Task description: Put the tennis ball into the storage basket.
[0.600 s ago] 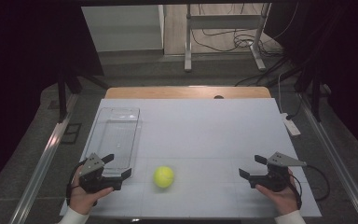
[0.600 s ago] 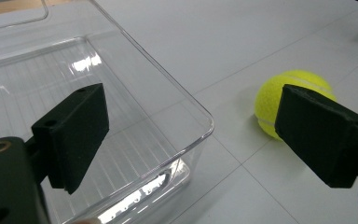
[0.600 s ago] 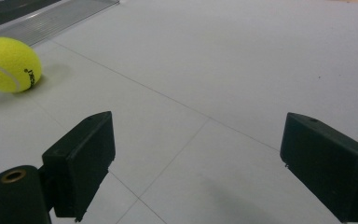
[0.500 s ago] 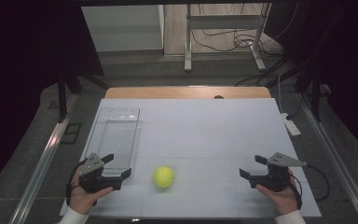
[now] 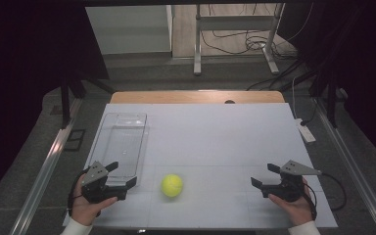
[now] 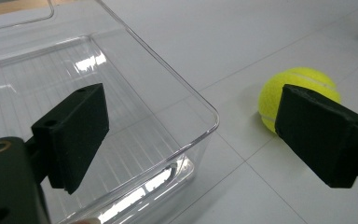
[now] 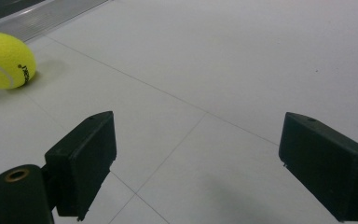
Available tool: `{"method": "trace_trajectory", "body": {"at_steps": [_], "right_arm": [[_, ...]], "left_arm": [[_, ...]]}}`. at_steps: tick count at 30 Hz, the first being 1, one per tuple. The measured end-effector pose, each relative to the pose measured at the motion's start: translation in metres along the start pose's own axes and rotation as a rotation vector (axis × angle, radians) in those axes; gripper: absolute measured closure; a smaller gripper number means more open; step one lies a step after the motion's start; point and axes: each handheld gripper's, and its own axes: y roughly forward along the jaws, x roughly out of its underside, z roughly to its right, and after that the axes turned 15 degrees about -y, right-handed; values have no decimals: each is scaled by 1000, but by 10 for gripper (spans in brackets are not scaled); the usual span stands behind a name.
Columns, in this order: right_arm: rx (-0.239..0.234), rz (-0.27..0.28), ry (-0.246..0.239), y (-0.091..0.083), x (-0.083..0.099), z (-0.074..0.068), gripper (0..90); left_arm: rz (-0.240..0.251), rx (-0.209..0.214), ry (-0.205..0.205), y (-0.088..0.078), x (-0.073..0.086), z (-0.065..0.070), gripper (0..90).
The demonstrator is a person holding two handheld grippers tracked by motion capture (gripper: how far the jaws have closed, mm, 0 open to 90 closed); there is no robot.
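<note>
The tennis ball lies free on the white counter, near the front edge and between the 2 grippers. From the ball, the left hand-held gripper is at 9 o'clock and close by, the right hand-held gripper is at 3 o'clock and well apart. The clear plastic bin stands at about 10 o'clock from the ball, with its near corner just beside the left hand-held gripper. Both grippers are spread, and nothing is pinched between the jaws.

The step in hand is judged to be the reach to the ball with the left hand-held gripper. In the left gripper view, the ball is partly hidden behind 1 jaw and the bin corner sits between the jaws, so the gripper should first be turned away from the bin wall. The ball should then be brought to the middle of the gap, and the jaws lowered to its widest part before they are closed. A slow closing is advised, because a round ball may roll off when only 1 pad touches it first.
</note>
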Motion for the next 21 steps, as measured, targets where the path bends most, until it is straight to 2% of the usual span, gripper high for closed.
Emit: {"method": "trace_trajectory", "body": {"at_steps": [11,21], "right_arm": [[16,1,14,-6,3,1,117],[22,-3,18,-7,4,2,118]], "left_arm": [[-8,19,20,5,-4,5,104],[-11,24,17,4,-6,5,96]]}}
